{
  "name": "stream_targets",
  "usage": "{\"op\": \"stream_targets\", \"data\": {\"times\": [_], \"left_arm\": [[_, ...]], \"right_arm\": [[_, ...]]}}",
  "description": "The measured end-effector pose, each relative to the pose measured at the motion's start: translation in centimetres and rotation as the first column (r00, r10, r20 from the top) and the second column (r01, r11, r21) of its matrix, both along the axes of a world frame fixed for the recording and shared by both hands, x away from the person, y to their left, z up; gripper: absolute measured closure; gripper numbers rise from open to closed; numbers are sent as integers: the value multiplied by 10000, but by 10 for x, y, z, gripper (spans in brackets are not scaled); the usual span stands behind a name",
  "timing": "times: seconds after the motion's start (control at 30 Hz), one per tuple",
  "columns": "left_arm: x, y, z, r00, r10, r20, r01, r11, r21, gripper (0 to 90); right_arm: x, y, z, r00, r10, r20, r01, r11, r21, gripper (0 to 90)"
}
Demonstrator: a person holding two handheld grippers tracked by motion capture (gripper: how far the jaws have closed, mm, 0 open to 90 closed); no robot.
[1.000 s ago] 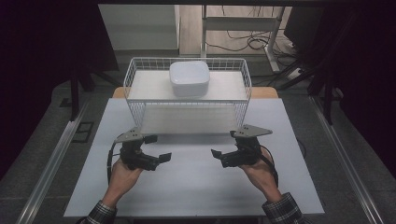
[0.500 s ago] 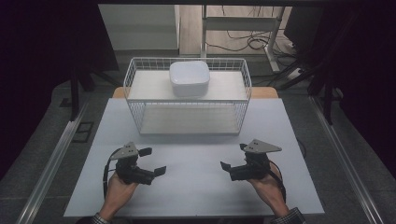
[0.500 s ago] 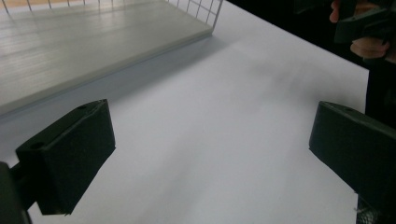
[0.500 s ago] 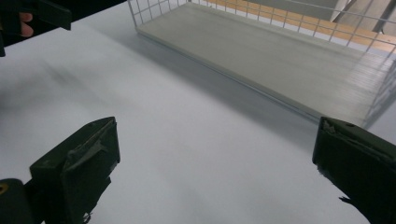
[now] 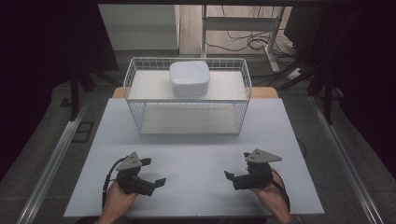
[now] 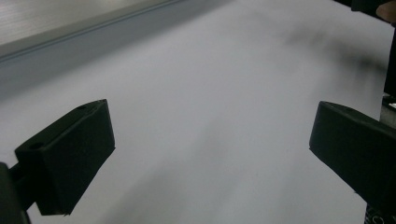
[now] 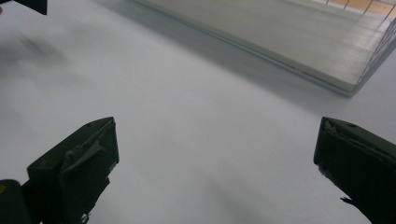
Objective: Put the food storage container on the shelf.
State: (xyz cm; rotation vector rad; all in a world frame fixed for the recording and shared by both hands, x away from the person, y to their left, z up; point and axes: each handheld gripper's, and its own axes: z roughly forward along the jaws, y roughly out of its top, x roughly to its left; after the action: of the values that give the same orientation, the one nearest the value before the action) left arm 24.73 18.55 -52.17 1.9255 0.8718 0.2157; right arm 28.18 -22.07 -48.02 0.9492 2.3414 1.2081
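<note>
A lab: dark curtains around a white desk (image 5: 196, 154), loose cables (image 5: 243, 44) on the floor at 12 o'clock.

White rounded-square bowl (image 5: 189, 78) sits upside down on the wire rack's (image 5: 140, 122) top shelf, upper middle of the frame.

Below the wire basket (image 5: 187, 100), both forearms are cut off by the high view's bottom edge. The left gripper view smears the worktop (image 6: 210, 107) with blur, and its right-hand finger runs past the frame's edge.
</note>
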Motion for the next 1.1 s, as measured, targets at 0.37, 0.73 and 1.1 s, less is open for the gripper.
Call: {"op": "stream_targets", "data": {"times": [0.37,0.73,1.1], "left_arm": [[-11,0,-13,9989,-138,-443,159,9988,469,0],[-14,-8,-25,9941,-361,-1022,487,9912,1232,0],[-14,-15,-28,9929,-276,-1156,504,9787,1988,0]], "right_arm": [[-12,-8,-15,9990,-25,-436,-2,9981,-613,0],[-21,-9,-33,9944,-49,-1056,-120,9872,-1592,0],[-21,-4,-43,9895,109,-1441,-451,9708,-2356,0]]}}
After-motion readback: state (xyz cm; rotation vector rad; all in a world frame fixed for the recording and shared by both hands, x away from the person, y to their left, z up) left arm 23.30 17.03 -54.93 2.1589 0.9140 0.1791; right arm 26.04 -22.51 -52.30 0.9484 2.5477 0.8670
